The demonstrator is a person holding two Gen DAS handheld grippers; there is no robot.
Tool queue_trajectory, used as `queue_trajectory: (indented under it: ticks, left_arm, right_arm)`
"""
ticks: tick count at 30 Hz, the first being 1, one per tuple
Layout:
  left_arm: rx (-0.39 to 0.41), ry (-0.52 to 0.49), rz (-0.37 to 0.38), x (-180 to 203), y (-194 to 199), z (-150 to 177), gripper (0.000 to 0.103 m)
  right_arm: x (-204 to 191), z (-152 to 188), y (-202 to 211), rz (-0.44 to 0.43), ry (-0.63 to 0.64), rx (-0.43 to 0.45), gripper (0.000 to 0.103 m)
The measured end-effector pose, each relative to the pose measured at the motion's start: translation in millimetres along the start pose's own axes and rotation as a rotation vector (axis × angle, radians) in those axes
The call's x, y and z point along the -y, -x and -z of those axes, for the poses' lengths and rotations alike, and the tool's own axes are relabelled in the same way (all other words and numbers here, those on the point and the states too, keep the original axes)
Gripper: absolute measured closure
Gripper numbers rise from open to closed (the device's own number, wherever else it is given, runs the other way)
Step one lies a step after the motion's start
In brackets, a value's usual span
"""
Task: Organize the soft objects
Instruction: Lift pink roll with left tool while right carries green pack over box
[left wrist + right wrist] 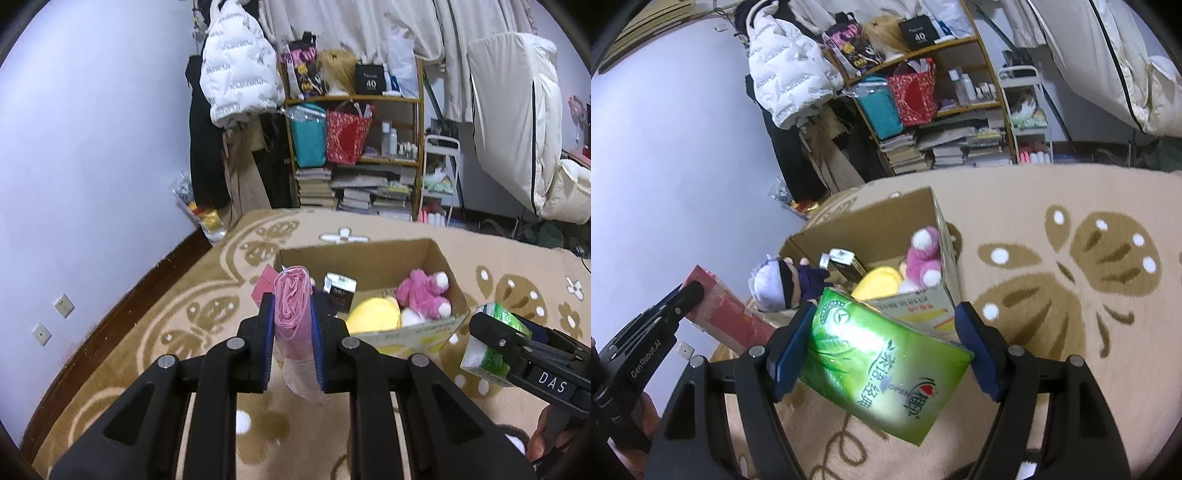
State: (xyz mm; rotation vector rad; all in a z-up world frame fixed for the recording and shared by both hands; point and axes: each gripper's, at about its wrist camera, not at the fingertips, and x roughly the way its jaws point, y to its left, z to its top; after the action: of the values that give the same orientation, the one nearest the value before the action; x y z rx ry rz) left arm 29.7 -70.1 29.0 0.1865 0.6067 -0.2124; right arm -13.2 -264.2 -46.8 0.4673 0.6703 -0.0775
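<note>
The left gripper clamps a pink bag roll while the right gripper grips a green tissue pack near the cardboard box.

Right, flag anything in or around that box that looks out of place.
The doll with the white hair hangs over the cardboard box's near left corner instead of lying inside with the pink plush. The green tissue pack sits skewed in the right gripper.

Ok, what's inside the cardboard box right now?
Inside the cardboard box: pink plush, yellow cushion, dark carton, white-haired doll. Whatever lies beneath them is covered.
</note>
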Motion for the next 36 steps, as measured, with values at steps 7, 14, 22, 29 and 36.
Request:
queue_trajectory:
  ticks: [7, 14, 22, 29, 36]
  left_arm:
    - [0.06, -0.008, -0.013, -3, 6, -17, 0.086]
    - [0.079, 0.01, 0.009, -6, -8, -38, 0.086]
    - [0.059, 0.013, 0.015, -1, -37, -53, 0.086]
    - [0.013, 0.004, 0.017, 5, -70, -55, 0.086]
    - [-0.02, -0.011, 0.033, 15, -97, -54, 0.086]
  right_arm:
    - [-8, -17, 3, -0.015, 0.021, 0.039, 0.023]
    - [-19, -35, -4, -0.039, 0.048, 0.066, 0.023]
    - [-28, -47, -25, -0.052, 0.077, 0.072, 0.023]
    - [-22, -55, -48, -0.056, 0.085, 0.049, 0.023]
    - [-17, -68, -66, -0.062, 0.107, 0.041, 0.023]
